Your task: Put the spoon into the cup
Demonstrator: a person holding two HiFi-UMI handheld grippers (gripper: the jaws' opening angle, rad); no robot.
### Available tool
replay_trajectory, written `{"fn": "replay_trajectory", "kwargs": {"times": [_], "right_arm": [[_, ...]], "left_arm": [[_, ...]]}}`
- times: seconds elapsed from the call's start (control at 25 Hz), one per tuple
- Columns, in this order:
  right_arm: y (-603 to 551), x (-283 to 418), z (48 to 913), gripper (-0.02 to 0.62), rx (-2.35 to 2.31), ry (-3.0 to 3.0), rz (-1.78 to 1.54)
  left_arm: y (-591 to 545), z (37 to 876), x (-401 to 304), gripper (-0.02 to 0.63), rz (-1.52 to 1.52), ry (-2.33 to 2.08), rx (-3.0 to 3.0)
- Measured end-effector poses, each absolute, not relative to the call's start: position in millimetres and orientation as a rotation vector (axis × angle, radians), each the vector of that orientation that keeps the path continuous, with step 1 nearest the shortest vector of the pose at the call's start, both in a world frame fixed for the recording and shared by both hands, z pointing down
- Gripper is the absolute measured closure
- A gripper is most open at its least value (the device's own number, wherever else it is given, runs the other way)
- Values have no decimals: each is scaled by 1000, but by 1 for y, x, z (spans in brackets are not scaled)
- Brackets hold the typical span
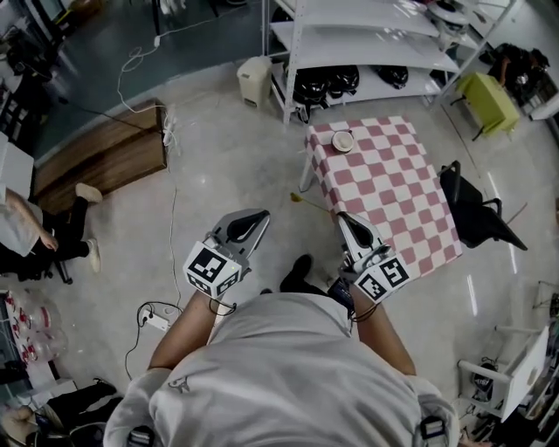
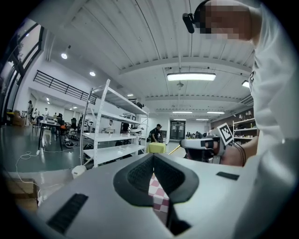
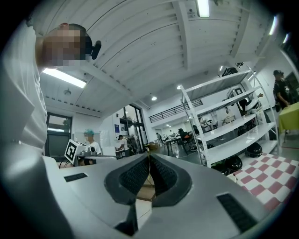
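Right gripper [image 1: 341, 217], jaws narrowed on a thin yellow spoon [image 1: 312, 204], beside the checkered counter [image 1: 397, 188]. A cup [image 1: 342, 140] sits on the counter's far corner. Left gripper [image 1: 258, 216] jaws together, empty.

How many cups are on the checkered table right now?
1. The cup stands near the far left corner of the checkered table. The rest of the cloth looks bare, though the right gripper overlaps its near edge and might hide something.

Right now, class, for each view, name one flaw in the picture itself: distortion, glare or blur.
Head view: wide-angle bending at the edges; lamp reflections streak the floor beside the table. Left gripper view: black fisheye corners, bowed shelf, blown-out lamp. Right gripper view: same corners, shelf leaning, lamp glaring.
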State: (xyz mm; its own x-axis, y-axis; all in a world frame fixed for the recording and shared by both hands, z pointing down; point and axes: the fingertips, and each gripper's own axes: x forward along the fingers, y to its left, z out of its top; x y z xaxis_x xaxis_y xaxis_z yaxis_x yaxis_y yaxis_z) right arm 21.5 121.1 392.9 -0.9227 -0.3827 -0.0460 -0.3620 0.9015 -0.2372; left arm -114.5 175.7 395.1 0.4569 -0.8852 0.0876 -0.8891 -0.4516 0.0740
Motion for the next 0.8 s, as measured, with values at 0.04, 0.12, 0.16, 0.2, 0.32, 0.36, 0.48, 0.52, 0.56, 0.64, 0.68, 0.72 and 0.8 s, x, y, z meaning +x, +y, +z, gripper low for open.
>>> {"fn": "replay_trajectory", "kwargs": {"times": [0.04, 0.12, 0.16, 0.2, 0.32, 0.36, 0.48, 0.52, 0.56, 0.64, 0.68, 0.72, 0.8], "right_arm": [[114, 19, 393, 561, -576, 2976, -344], [100, 13, 394, 561, -560, 2980, -346], [92, 10, 393, 561, -556, 2981, -348], [85, 9, 393, 561, -554, 2981, -352], [61, 8, 395, 561, -560, 2981, -366], [52, 8, 395, 561, -564, 2981, -371], [23, 12, 395, 561, -578, 2980, -373], [14, 15, 394, 561, -584, 2980, -369], [4, 17, 393, 561, -589, 2980, -367], [-15, 23, 391, 561, -596, 2978, -362], [-25, 26, 390, 561, -599, 2977, -358], [-34, 29, 389, 561, -603, 2976, -354], [-51, 34, 388, 561, -609, 2973, -353]], "left_arm": [[171, 395, -116, 592, 58, -1582, 2588], [158, 395, -123, 592, 55, -1588, 2587], [150, 394, -126, 592, 54, -1599, 2581], [143, 394, -129, 592, 55, -1613, 2573], [119, 395, -134, 592, 58, -1628, 2559], [110, 395, -134, 592, 60, -1623, 2560], [79, 397, -131, 592, 80, -1600, 2566], [69, 398, -129, 592, 83, -1593, 2565], [59, 399, -127, 592, 82, -1587, 2563], [40, 399, -123, 592, 83, -1577, 2562], [31, 399, -120, 592, 87, -1572, 2563], [22, 400, -117, 592, 93, -1567, 2565], [4, 400, -113, 592, 103, -1567, 2564]]}}
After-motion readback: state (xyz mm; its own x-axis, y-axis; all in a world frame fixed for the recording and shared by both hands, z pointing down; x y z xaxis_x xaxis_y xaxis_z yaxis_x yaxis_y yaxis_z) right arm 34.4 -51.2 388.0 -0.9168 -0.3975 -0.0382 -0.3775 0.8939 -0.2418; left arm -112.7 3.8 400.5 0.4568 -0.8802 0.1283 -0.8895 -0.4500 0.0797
